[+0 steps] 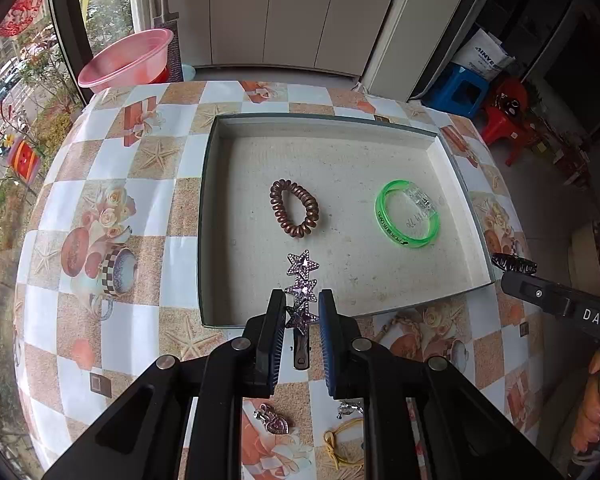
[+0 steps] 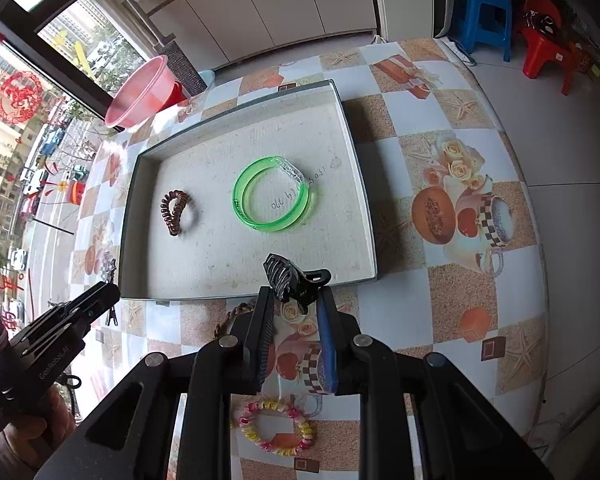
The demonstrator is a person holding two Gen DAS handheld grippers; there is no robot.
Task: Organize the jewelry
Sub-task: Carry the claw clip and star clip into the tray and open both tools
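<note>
My left gripper (image 1: 302,300) is shut on a purple star hair clip (image 1: 302,280), held above the near edge of the shallow grey tray (image 1: 206,216). On the tray floor lie a brown spiral hair tie (image 1: 295,208) and a green bracelet (image 1: 408,214). My right gripper (image 2: 295,294) is shut on a black claw clip (image 2: 292,276), raised over the tray's (image 2: 356,184) near rim. In the right wrist view the green bracelet (image 2: 274,196) and brown hair tie (image 2: 176,212) lie beyond it. The claw clip (image 1: 514,265) also shows at the right edge of the left wrist view.
On the patterned tablecloth near me lie a heart brooch (image 1: 274,422), a yellow cord (image 1: 342,444), a braided brown bracelet (image 2: 236,314) and a multicoloured spiral hair tie (image 2: 276,428). A pink basin (image 2: 140,92) stands beyond the table's far left edge. Plastic stools (image 2: 488,20) stand on the floor.
</note>
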